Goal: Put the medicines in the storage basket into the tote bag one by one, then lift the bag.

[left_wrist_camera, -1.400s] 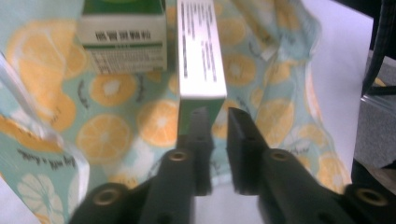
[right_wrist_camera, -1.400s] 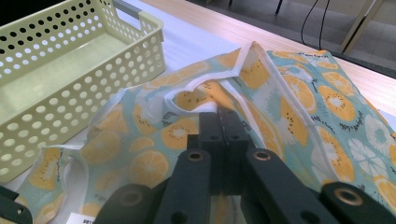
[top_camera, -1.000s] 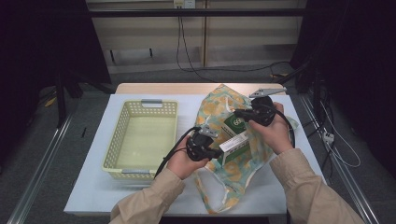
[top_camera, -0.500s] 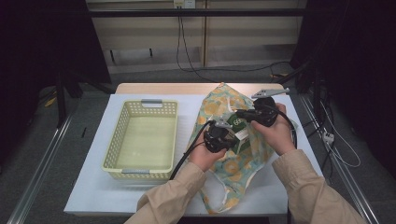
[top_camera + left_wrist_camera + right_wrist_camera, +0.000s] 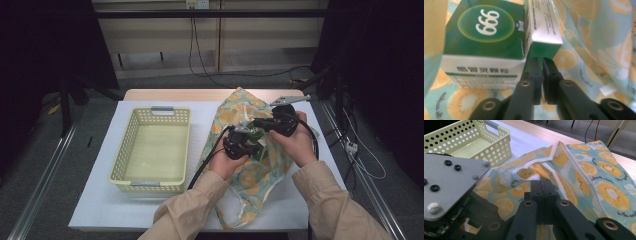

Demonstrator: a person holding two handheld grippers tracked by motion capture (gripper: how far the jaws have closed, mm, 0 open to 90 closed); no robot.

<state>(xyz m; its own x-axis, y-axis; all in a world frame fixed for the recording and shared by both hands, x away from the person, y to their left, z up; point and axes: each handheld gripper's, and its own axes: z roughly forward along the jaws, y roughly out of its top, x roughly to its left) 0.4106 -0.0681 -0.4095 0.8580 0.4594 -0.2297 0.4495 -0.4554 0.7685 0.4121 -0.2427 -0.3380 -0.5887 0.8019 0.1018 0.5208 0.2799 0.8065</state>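
Observation:
A fabric bag (image 5: 248,192) printed with orange slices lies on the right half of the white table. In the right gripper view my right gripper (image 5: 541,182) is shut on the bag's white-trimmed rim (image 5: 560,151) and holds the mouth up. My left gripper (image 5: 541,61) is shut on the lower edge of a green box (image 5: 486,30) marked 999, with bag cloth (image 5: 599,37) all around it. From above, both grippers meet over the bag's middle, the left gripper (image 5: 251,140) just below the right gripper (image 5: 260,124). The left gripper's grey plate (image 5: 449,182) lies close beside the right jaws.
A pale yellow perforated basket (image 5: 123,155) stands left of the bag, with nothing in it that I can see. The bag's handles (image 5: 235,217) trail toward the table's front edge. Cables (image 5: 200,170) run from both grippers.
My left gripper has carried the green box to the right and up, from beside the bag into its open mouth. The right gripper has stayed on the rim.

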